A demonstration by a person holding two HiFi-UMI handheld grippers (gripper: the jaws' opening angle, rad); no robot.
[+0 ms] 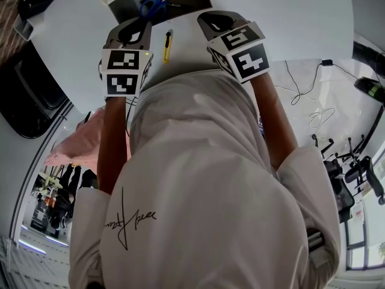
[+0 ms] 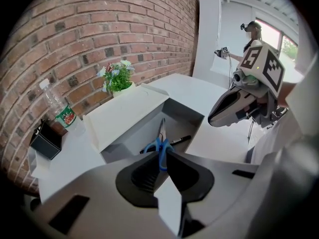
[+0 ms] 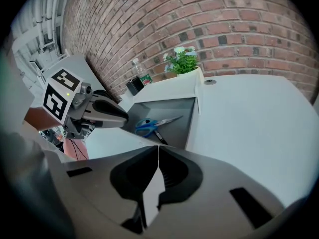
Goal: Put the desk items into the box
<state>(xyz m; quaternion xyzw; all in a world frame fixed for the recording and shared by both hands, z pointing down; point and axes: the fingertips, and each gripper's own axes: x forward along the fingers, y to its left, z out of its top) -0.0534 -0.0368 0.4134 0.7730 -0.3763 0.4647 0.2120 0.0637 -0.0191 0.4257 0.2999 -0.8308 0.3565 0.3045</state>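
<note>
Well, overhead, a yellow knife (image 1: 167,46) lies on the counter (image 1: 289,17) between left tool (image 1: 133,29) and right tool (image 1: 219,24). Left gripper view: jaws meet, empty; scissors (image 2: 159,144) lie inside the box (image 2: 124,114). Right gripper view: jaws likewise together, empty.

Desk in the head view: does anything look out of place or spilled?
Nothing is spilled or damaged. One yellow utility knife lies on the white desk outside the box, while the blue-handled scissors and a black pen lie inside it.
</note>
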